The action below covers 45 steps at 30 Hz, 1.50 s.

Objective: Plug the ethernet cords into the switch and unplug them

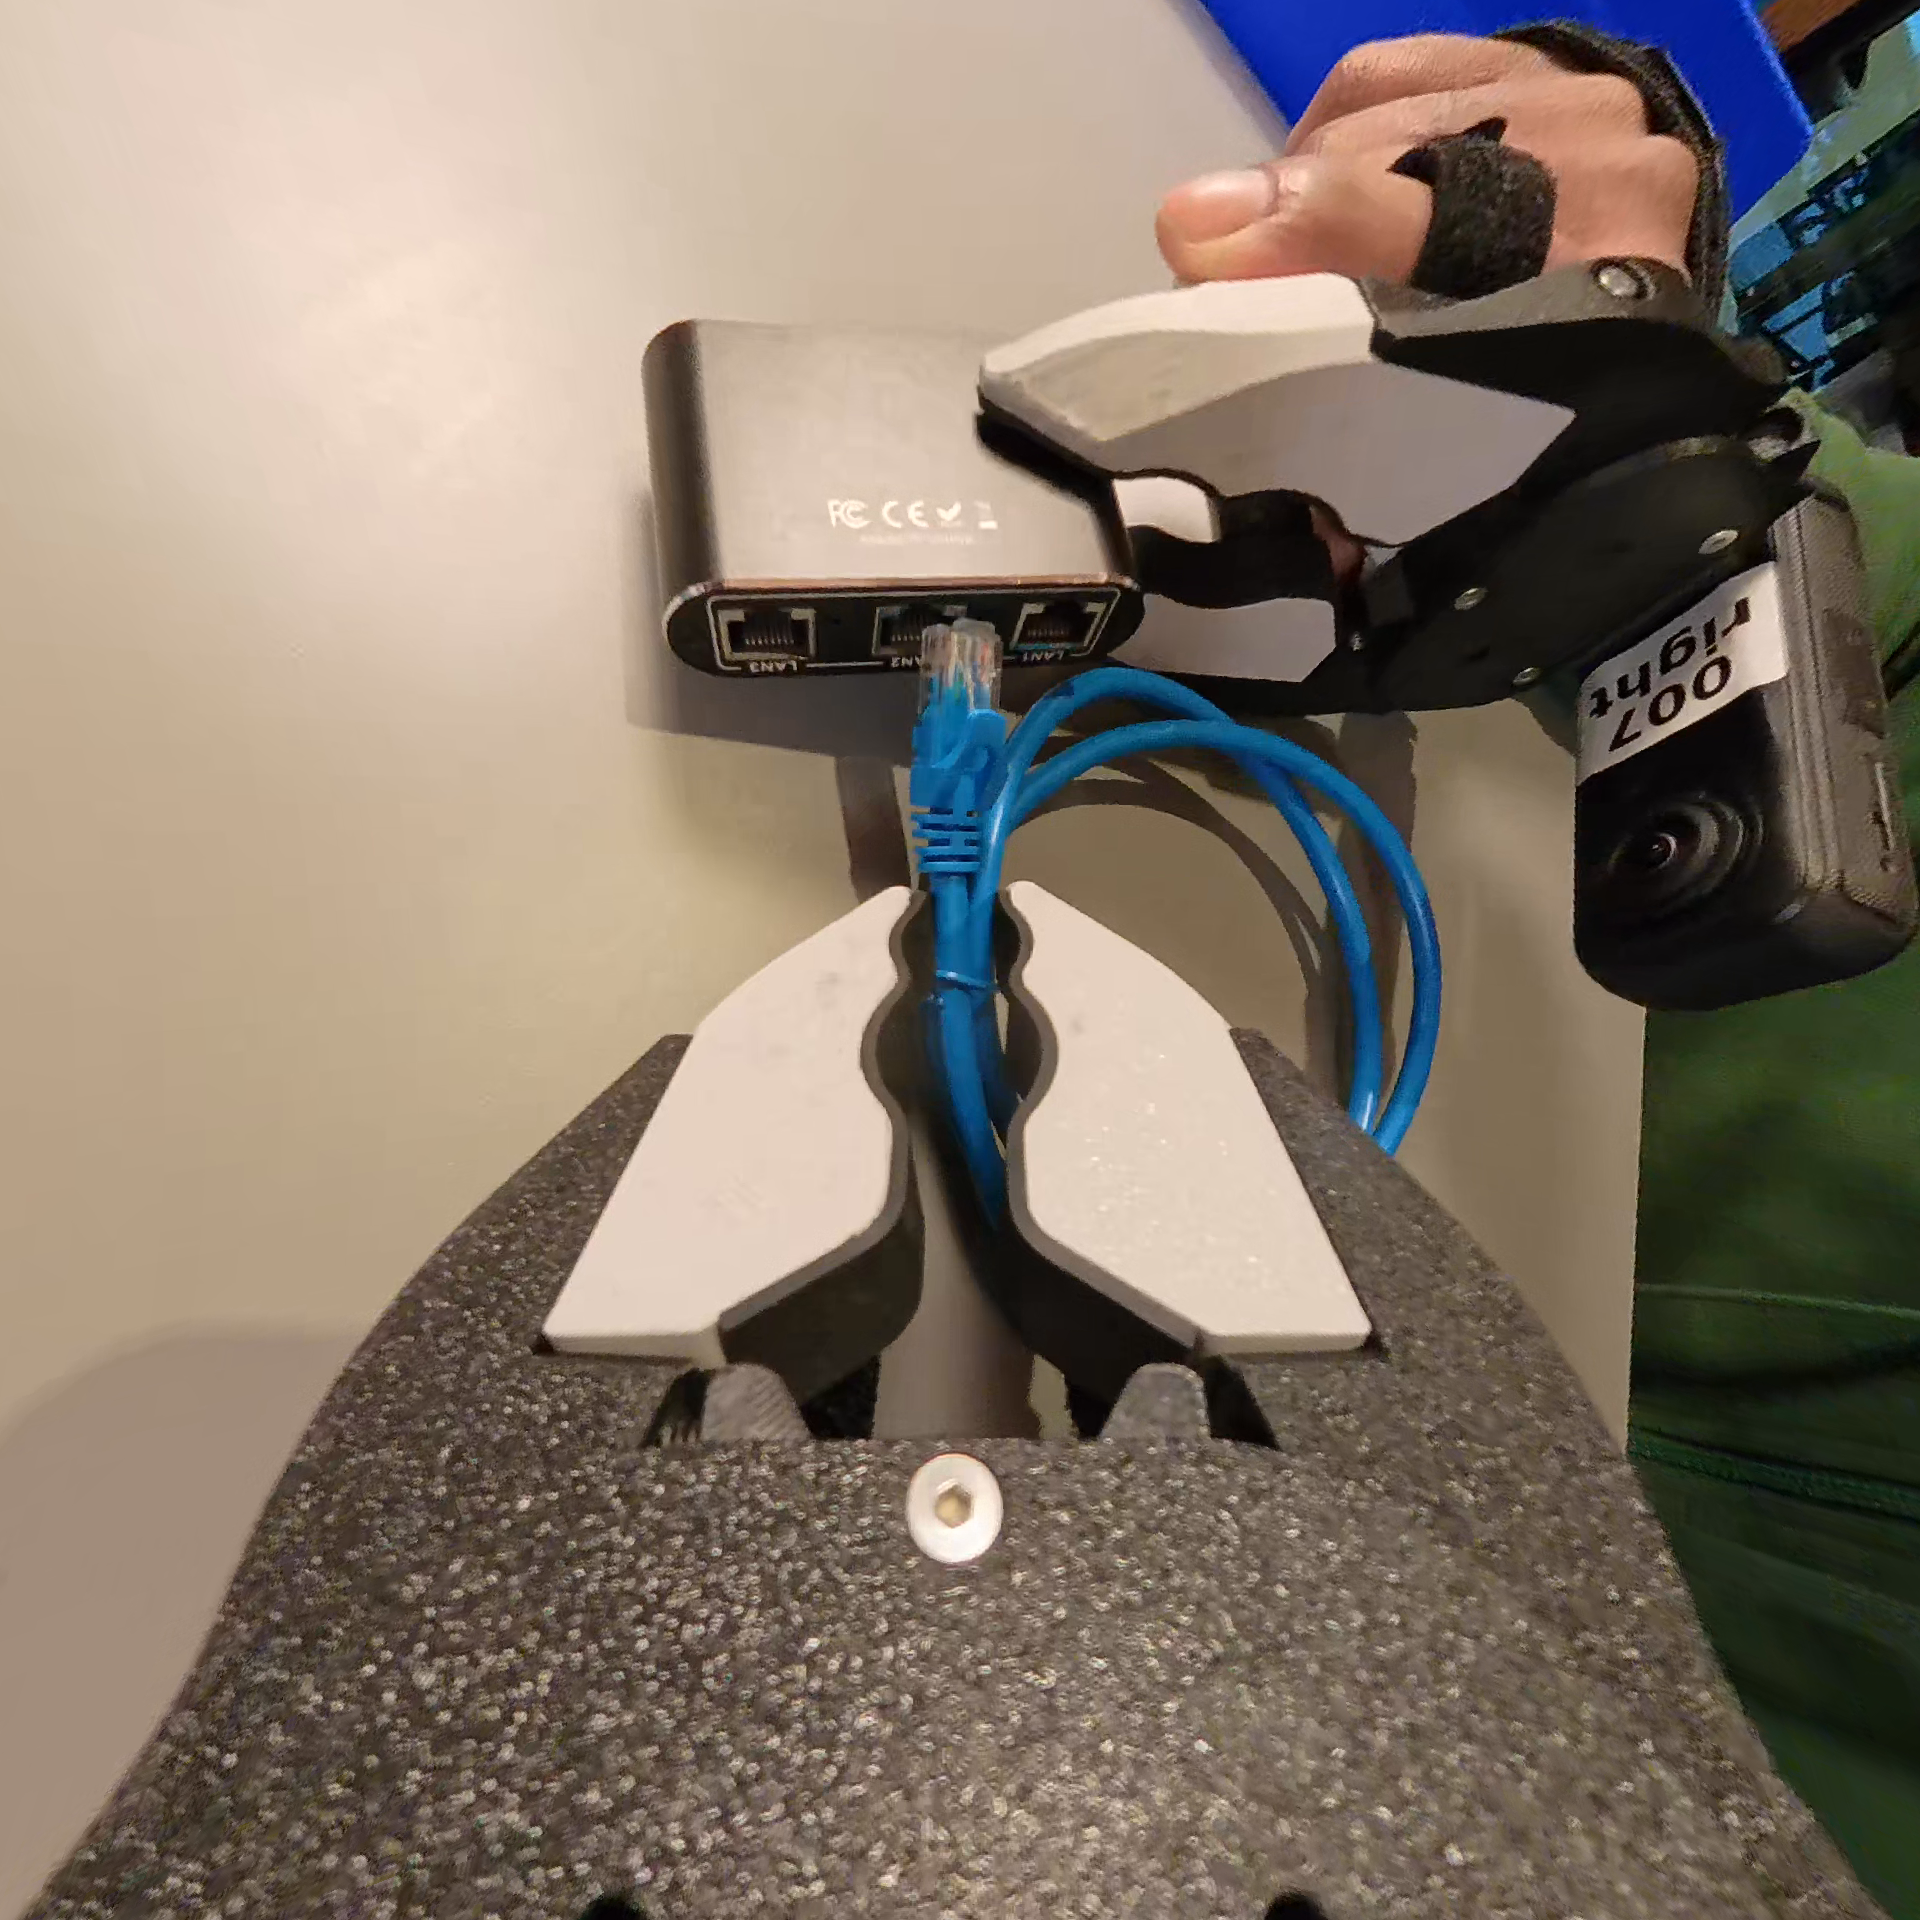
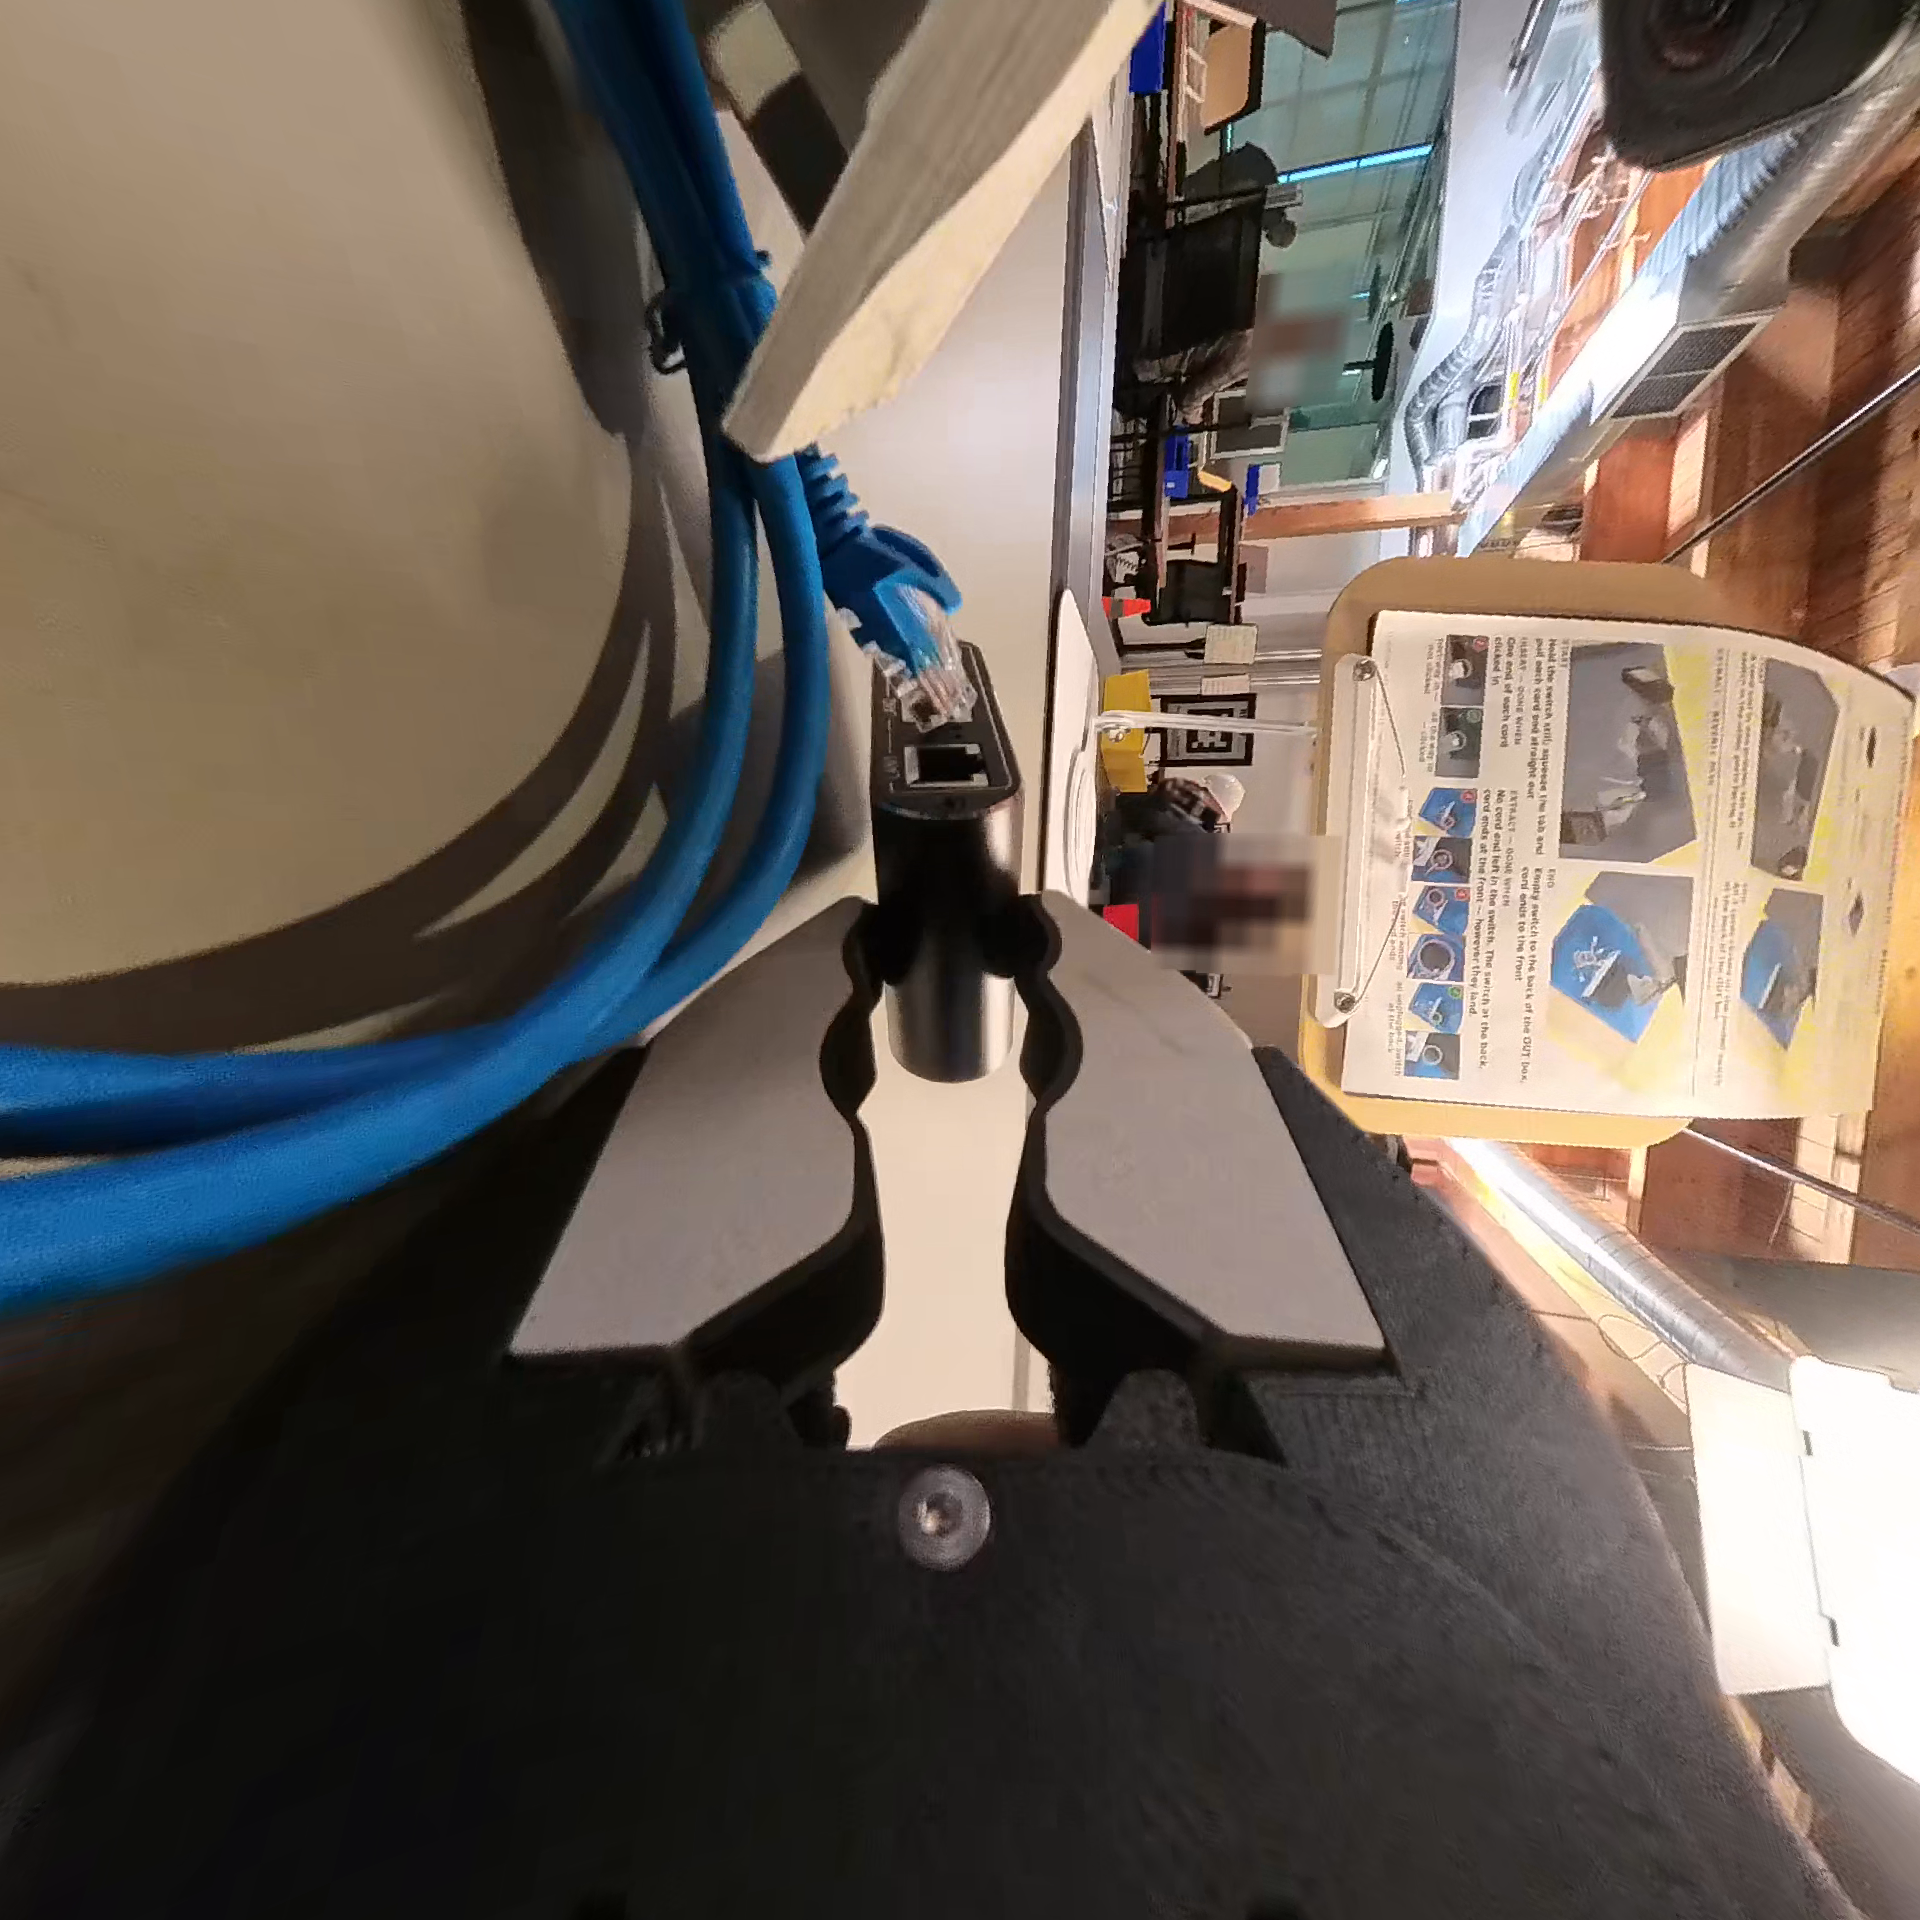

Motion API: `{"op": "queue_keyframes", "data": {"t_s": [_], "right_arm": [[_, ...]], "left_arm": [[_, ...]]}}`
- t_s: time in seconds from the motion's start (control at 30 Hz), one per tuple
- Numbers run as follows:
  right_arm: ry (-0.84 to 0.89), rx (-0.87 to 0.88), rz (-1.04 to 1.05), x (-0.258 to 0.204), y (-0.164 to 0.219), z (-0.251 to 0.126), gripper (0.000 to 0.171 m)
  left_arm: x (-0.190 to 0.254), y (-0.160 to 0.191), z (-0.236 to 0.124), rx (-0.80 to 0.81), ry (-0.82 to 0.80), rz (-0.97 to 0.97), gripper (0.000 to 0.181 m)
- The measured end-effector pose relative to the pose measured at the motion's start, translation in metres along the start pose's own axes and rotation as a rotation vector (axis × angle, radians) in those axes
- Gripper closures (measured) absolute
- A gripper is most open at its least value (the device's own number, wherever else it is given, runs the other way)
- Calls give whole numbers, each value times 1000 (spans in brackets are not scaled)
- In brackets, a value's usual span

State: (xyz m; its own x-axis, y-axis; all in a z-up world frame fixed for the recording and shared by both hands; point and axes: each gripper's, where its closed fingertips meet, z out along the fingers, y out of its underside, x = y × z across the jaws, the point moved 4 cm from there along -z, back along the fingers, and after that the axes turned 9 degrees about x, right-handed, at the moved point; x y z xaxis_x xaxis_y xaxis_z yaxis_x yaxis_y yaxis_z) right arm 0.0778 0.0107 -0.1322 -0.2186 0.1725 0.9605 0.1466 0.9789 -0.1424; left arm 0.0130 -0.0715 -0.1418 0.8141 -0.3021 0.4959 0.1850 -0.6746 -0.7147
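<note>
The black switch [image 1: 873,478] lies on the pale table, with three ports facing me. My left gripper [image 1: 958,914] is shut on the blue ethernet cord [image 1: 961,997], just behind its boot. The clear plug [image 1: 956,665] has its tip at the mouth of the middle port, and most of it shows outside. The rest of the cord loops off to the right [image 1: 1392,914]. My right gripper [image 2: 948,935] is shut on the end of the switch [image 2: 945,997]. It also shows in the left wrist view [image 1: 1081,488], clamping the switch's right side. In the right wrist view the plug [image 2: 925,675] sits tilted at a port.
A person's hand [image 1: 1403,166] and green sleeve [image 1: 1787,1351] hold the right gripper. Cord loops [image 2: 416,1091] lie on the table left of the switch. A wooden board with a printed sheet [image 2: 1610,852] stands beyond it. A blue bin [image 1: 1507,62] is at the table's far edge. The left gripper's tips are roughly 8 cm from the right gripper's.
</note>
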Motion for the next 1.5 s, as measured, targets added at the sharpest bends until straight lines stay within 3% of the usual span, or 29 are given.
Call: {"op": "queue_keyframes", "data": {"t_s": [0.53,0.67,0.9,1.0,1.07,1.5], "right_arm": [[4,54,31,1,-2,-2,146],[-3,62,42,1,-4,-2,146],[-9,66,64,0,-4,-1,146],[-7,68,62,0,-5,0,146],[-8,69,58,0,-6,0,146],[13,77,-67,-1,-10,-3,146]], "left_arm": [[0,1,-2,-17,-37,43,169],[-2,-2,-7,-21,-69,69,154],[-7,-4,-2,-14,-129,83,147],[-6,-5,5,-13,-156,110,148],[-5,-4,9,-21,-163,129,161],[3,-6,7,24,-61,60,165]]}}
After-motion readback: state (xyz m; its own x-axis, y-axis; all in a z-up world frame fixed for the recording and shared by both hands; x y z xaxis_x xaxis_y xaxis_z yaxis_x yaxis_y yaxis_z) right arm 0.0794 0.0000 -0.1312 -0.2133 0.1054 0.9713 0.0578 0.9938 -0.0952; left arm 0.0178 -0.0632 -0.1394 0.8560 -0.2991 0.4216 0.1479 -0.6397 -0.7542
